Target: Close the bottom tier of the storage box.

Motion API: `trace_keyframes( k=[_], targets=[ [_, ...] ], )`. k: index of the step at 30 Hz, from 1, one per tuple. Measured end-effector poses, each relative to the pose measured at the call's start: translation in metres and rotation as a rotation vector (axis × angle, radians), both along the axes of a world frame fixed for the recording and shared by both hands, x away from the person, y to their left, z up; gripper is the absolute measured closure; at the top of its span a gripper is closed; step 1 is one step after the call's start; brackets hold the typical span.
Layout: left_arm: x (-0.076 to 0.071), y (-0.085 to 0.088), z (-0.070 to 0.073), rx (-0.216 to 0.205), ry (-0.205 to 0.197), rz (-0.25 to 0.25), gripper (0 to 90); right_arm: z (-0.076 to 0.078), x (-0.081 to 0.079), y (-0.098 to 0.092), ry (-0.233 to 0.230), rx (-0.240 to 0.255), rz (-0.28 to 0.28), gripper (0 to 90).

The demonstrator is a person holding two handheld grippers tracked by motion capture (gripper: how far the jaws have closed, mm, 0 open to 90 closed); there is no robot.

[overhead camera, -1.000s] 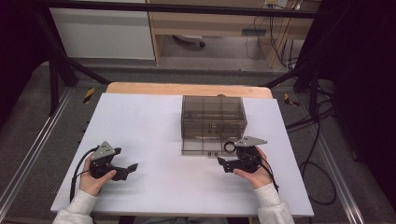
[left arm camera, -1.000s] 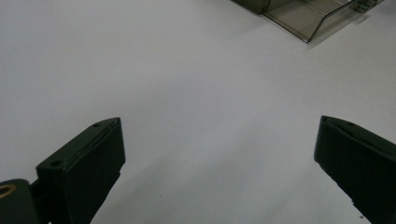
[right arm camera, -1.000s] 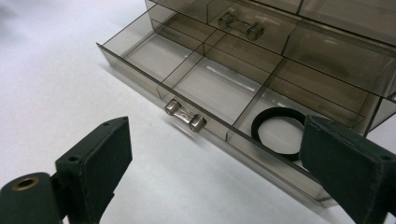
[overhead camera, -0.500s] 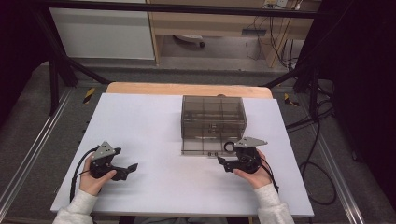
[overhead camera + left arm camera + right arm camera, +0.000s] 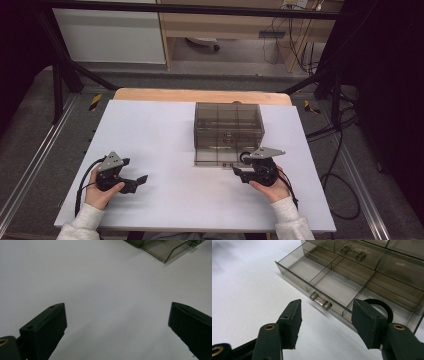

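In the high view, the person's forearms come in from the bottom edge, both in pale sleeves. The left hand (image 5: 100, 192) rests on the white table (image 5: 160, 130) near its front left corner and holds the left gripper (image 5: 140, 180) low and roughly level, jaws pointing toward the table's middle and standing apart. The right hand (image 5: 270, 187) lies near the front right, with the right gripper (image 5: 239, 167) angled up and left toward the smoky cabinet (image 5: 228, 125), its tip just beside the drawer (image 5: 220, 159) pulled out at the cabinet's foot. In the left gripper view, the two black jaws stand wide apart over bare table with nothing between them, and a corner of the drawer (image 5: 165, 248) shows far off at the top right. In the right gripper view, the jaws (they have just been closing) are half apart and grip nothing; the handle (image 5: 320, 301) on the drawer's front lies ahead between them, clear of both pads. A black ring (image 5: 387, 310) sits in the drawer's near compartment, behind the right jaw.
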State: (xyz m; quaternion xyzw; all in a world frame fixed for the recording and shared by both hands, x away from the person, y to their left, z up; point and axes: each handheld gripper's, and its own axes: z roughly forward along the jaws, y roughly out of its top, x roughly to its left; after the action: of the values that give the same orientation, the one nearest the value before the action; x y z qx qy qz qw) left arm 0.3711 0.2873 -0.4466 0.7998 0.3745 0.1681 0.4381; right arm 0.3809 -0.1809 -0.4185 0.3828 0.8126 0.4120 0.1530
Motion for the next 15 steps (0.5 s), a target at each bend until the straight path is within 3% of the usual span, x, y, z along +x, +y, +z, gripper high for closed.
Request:
trace_keyframes(
  k=[10, 15],
  targets=[
    [0.0002, 0.0000, -0.0002, 0.000, 0.001, -0.001, 1.5, -0.0047, 0.0013, -0.0003, 0.032, -0.025, 0.009, 54.1],
    [0.0001, 0.0000, -0.0004, 0.002, 0.001, -0.002, 1.5, -0.0052, 0.0013, -0.0013, 0.033, -0.015, 0.009, 61.5]
  ],
)
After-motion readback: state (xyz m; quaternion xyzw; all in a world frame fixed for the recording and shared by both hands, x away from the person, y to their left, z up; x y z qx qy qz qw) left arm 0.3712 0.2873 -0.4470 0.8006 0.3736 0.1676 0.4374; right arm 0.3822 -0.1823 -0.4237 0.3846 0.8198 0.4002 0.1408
